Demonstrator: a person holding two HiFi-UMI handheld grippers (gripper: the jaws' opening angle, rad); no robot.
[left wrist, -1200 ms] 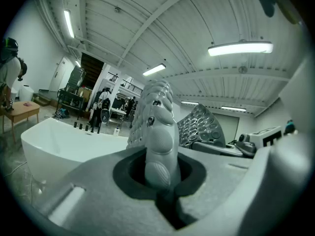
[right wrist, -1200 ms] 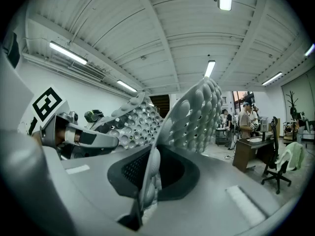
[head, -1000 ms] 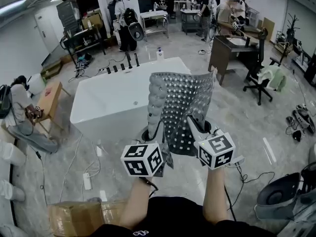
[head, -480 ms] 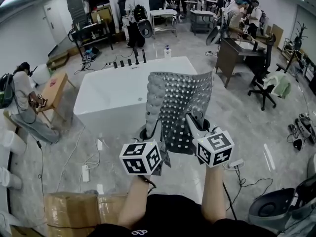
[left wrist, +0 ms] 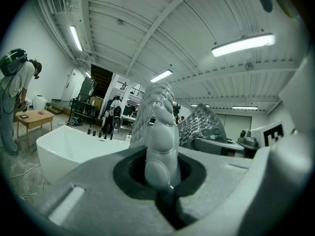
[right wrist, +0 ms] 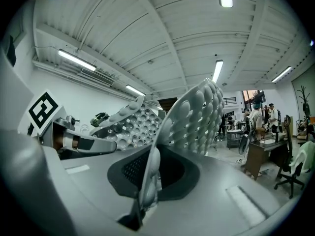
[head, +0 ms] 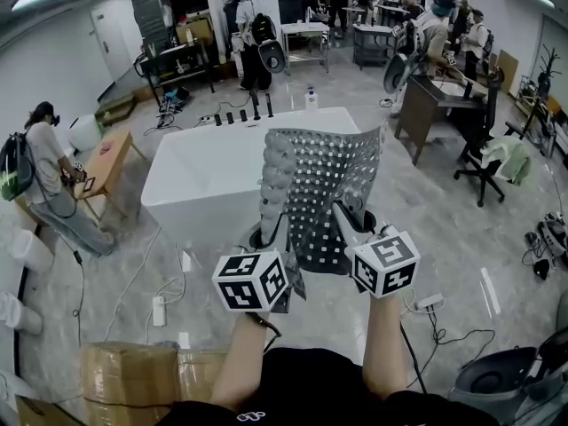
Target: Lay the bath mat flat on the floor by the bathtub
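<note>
In the head view, a grey rubber bath mat [head: 327, 193], studded with bumps and rows of holes, hangs upright in the air between the two grippers, above the pale marbled floor [head: 461, 229] and in front of a white rectangular bathtub [head: 209, 180]. The left gripper [head: 272, 231] has the mat's left edge, which is rolled into a knobbly column. The right gripper [head: 343, 216] has the lower right part of the sheet. The two marker cubes sit side by side just above the person's forearms. A brown cardboard box [head: 133, 375] lies on the floor at lower left, well apart from the tub.

In the left gripper view, the left gripper [left wrist: 162, 183] has its jaws closed tight on the mat [left wrist: 160, 127]. The rolled edge rises straight up out of the dark notch between them. The bathtub [left wrist: 64, 149] shows beyond at left and the right gripper [left wrist: 224, 146] at right.

In the right gripper view, the right gripper [right wrist: 146, 183] has its jaws pressed together on a thin fold of the mat [right wrist: 194, 114], which fans upward and curves over toward the left gripper [right wrist: 74, 142].
</note>
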